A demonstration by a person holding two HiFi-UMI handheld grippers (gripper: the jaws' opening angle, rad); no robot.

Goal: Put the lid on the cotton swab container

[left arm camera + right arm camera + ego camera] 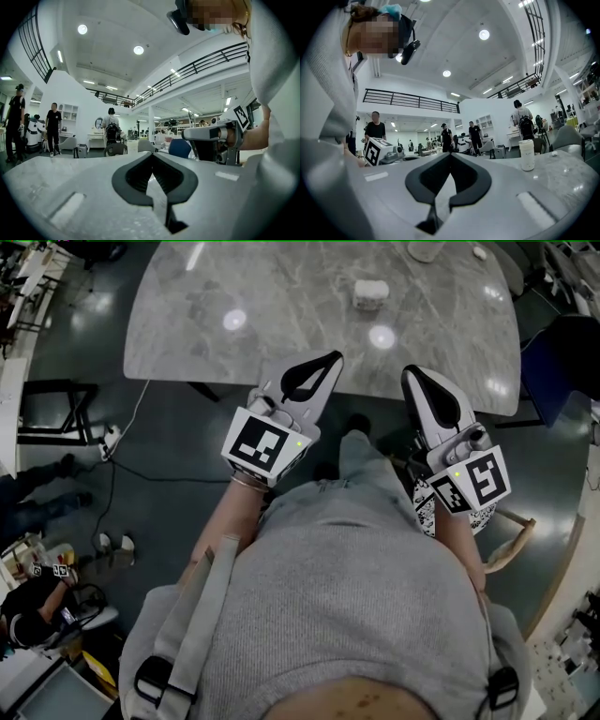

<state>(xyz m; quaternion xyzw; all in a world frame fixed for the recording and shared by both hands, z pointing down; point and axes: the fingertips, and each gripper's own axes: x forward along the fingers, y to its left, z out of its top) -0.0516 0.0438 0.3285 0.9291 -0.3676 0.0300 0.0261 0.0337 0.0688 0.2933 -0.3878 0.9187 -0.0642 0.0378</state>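
Left gripper and right gripper, fingers pressed together, at the near edge of the grey marble desk, with the white cylindrical cotton swab container standing farther back.

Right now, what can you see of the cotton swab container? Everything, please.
The cotton swab container is a small, pale cylinder that looks like whitish plastic. It stands upright on the grey marbled table, toward the far side. In the right gripper view it is taller than it is wide, with a slightly set-off band at the top. It is too small in the picture to tell whether a lid is on it. Only the table touches it, and it stands alone.
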